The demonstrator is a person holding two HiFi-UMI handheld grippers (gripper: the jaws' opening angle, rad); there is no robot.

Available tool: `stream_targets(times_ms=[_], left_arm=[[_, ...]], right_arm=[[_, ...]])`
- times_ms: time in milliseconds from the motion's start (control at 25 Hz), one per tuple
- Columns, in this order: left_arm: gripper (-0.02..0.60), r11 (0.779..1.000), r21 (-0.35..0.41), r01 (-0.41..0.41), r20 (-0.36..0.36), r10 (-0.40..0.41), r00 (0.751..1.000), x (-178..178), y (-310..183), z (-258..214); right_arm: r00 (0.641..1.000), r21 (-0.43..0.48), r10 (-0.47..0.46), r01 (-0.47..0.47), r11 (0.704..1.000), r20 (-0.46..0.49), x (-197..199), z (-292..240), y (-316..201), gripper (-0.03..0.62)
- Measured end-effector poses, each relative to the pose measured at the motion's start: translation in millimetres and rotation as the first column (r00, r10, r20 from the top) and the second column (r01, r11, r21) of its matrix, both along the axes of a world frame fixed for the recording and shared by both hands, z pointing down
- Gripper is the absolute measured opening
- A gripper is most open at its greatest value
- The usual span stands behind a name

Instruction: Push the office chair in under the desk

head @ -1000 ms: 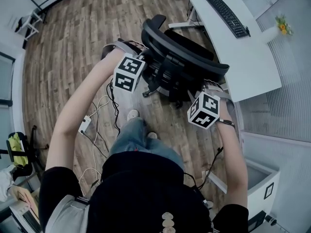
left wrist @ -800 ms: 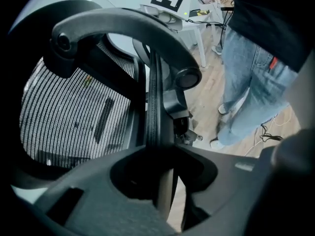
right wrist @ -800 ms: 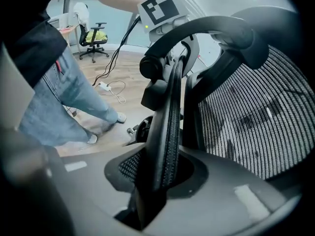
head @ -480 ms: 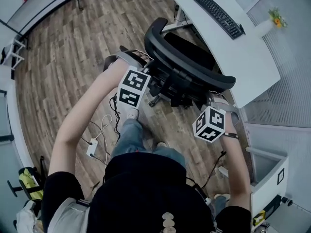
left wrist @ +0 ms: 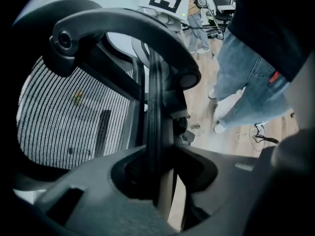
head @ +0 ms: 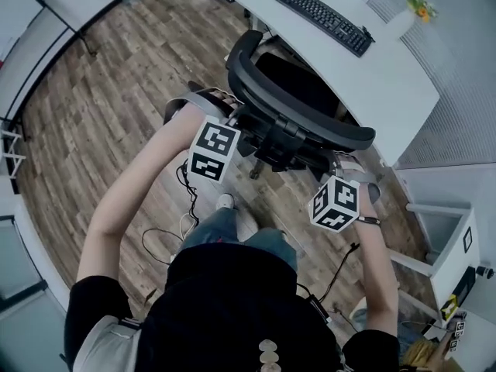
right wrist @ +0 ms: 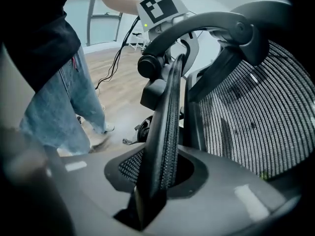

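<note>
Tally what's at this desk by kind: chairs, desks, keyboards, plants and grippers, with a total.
office chair: 1
desk: 1
keyboard: 1
plant: 1
grippers: 2, the left gripper and the right gripper, each clamped on the office chair's backrest edge
total: 6

Office chair (head: 298, 118) between person (head: 232, 301) and desk (head: 387, 84), keyboard (head: 322, 20) on desk beyond chair

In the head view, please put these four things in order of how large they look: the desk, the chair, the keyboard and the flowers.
1. desk
2. chair; it is nearer to the camera, so its place below the desk is unsure
3. keyboard
4. flowers
</note>
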State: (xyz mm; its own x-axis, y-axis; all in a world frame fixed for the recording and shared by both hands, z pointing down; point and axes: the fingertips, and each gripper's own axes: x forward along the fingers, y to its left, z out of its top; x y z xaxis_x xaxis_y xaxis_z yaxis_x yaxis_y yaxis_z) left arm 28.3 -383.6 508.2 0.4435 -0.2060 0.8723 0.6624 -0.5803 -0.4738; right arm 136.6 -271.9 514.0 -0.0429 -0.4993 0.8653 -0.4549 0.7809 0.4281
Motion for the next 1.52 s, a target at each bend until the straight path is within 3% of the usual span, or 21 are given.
stream_targets(times_ms=[200, 760, 1160, 1520], left_arm=[[0.126, 0.997, -0.009, -0.082, 0.008, 0.082, 0.997, -8, -25, 0], [0.13, 0.99, -0.05, -0.133, 0.06, 0.136, 0.989, -31, -88, 6], [0.132, 0.989, -0.051, -0.142, 0.079, 0.145, 0.986, -29, -92, 5], [0.13, 0.969, -0.053, -0.24, 0.091, 0.244, 0.965, -26, -97, 2]], right_arm=[[0.997, 0.007, 0.083, -0.083, 0.996, -0.003, -18, -1, -16, 0.098], [0.982, -0.018, 0.191, -0.191, 0.981, -0.001, -53, 2, -68, 0.099], [0.975, -0.014, 0.221, -0.221, 0.975, -0.004, -54, 0, -68, 0.1], [0.949, -0.015, 0.315, -0.315, 0.949, 0.005, -64, -2, -66, 0.1]])
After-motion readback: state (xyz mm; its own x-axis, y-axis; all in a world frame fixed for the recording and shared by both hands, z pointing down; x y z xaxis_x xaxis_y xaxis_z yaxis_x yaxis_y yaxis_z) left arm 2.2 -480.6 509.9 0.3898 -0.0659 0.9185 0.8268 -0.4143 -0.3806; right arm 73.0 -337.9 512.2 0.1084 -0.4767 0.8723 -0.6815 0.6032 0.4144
